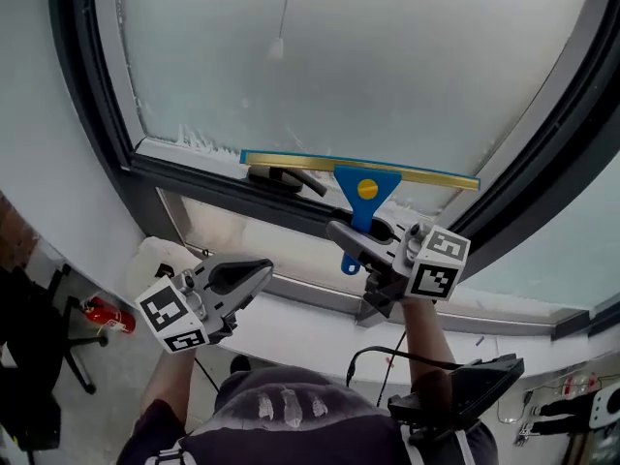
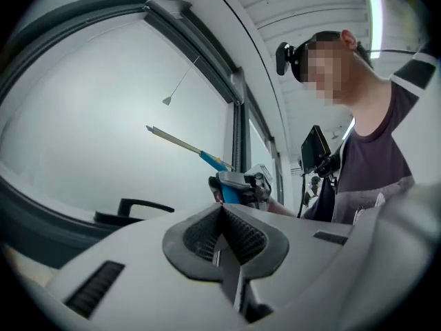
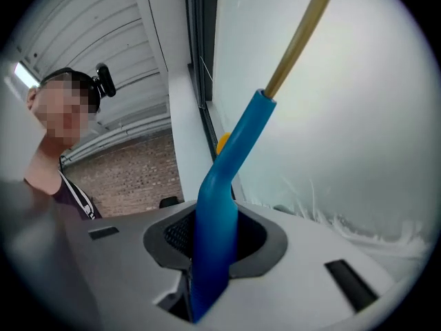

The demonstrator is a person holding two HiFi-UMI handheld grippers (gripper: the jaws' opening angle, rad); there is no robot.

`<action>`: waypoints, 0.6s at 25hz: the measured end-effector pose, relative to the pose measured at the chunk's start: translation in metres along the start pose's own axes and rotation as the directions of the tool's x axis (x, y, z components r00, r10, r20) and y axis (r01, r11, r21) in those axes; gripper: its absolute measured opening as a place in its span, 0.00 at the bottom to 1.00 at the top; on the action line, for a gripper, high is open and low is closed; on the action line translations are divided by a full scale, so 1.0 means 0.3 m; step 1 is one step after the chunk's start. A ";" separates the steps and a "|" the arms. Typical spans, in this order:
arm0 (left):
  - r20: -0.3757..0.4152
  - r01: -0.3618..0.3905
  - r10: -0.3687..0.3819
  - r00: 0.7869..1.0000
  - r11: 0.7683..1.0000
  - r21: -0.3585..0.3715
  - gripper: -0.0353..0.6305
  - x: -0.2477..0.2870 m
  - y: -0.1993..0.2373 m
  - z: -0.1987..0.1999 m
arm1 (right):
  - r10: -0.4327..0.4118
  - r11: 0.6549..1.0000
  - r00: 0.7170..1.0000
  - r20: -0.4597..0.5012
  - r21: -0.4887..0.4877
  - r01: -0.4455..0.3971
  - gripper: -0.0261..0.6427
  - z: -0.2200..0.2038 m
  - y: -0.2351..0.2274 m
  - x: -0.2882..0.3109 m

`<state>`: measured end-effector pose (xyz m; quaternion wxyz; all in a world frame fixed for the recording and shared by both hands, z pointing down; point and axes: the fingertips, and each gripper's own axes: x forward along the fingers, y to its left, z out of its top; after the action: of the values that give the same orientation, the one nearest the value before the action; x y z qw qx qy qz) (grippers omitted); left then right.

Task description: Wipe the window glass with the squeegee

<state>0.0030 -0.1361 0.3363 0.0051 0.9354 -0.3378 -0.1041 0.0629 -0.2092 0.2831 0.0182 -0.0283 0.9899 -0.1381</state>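
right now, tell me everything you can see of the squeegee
The squeegee has a blue, plastic-looking handle, bent near its end, that widens into a triangular head with a round yellow spot. The head carries a long, thin brass-coloured bar with a teal edge. The bar lies roughly level, low on the glass, just above the black window handle. The right tool is shut on the blue handle. Whether the bar presses on the glass cannot be told.
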 end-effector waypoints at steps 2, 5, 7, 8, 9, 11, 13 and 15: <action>-0.026 0.068 -0.068 0.997 0.998 0.002 0.06 -0.026 0.035 -0.002 | -0.037 0.999 0.999 0.038 -0.025 0.038 0.17 0.057 -0.018 0.034; -0.063 0.148 -0.153 0.986 0.987 -0.067 0.06 -0.044 0.056 -0.060 | -0.092 0.994 0.992 0.087 -0.051 0.097 0.17 0.163 -0.059 0.044; -0.075 0.192 -0.200 0.977 0.976 -0.104 0.06 -0.052 0.051 -0.086 | -0.121 0.989 0.986 0.113 -0.074 0.130 0.17 0.255 -0.090 0.046; -0.082 0.207 -0.217 0.973 0.972 -0.115 0.06 -0.058 0.048 -0.098 | -0.134 0.985 0.983 0.124 -0.090 0.145 0.17 0.303 -0.102 0.047; -0.089 0.216 -0.228 0.970 0.968 -0.123 0.06 -0.063 0.048 -0.110 | -0.145 0.981 0.981 0.132 -0.110 0.160 0.17 0.351 -0.113 0.046; -0.094 0.228 -0.241 0.966 0.965 -0.132 0.06 -0.062 0.049 -0.122 | -0.167 0.970 0.975 0.146 -0.151 0.189 0.17 0.446 -0.131 0.032; -0.084 0.235 -0.247 0.965 0.963 -0.134 0.06 -0.049 0.051 -0.120 | -0.181 0.963 0.970 0.161 -0.172 0.208 0.17 0.534 -0.148 0.014; -0.076 0.241 -0.253 0.965 0.961 -0.139 0.06 -0.031 0.046 -0.116 | -0.179 0.961 0.969 0.169 -0.180 0.209 0.17 0.608 -0.158 0.000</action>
<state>-0.0057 -0.1431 0.3732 0.0682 0.9718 -0.2104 -0.0819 0.0734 -0.3044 0.1209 0.0767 -0.1376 0.9868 -0.0383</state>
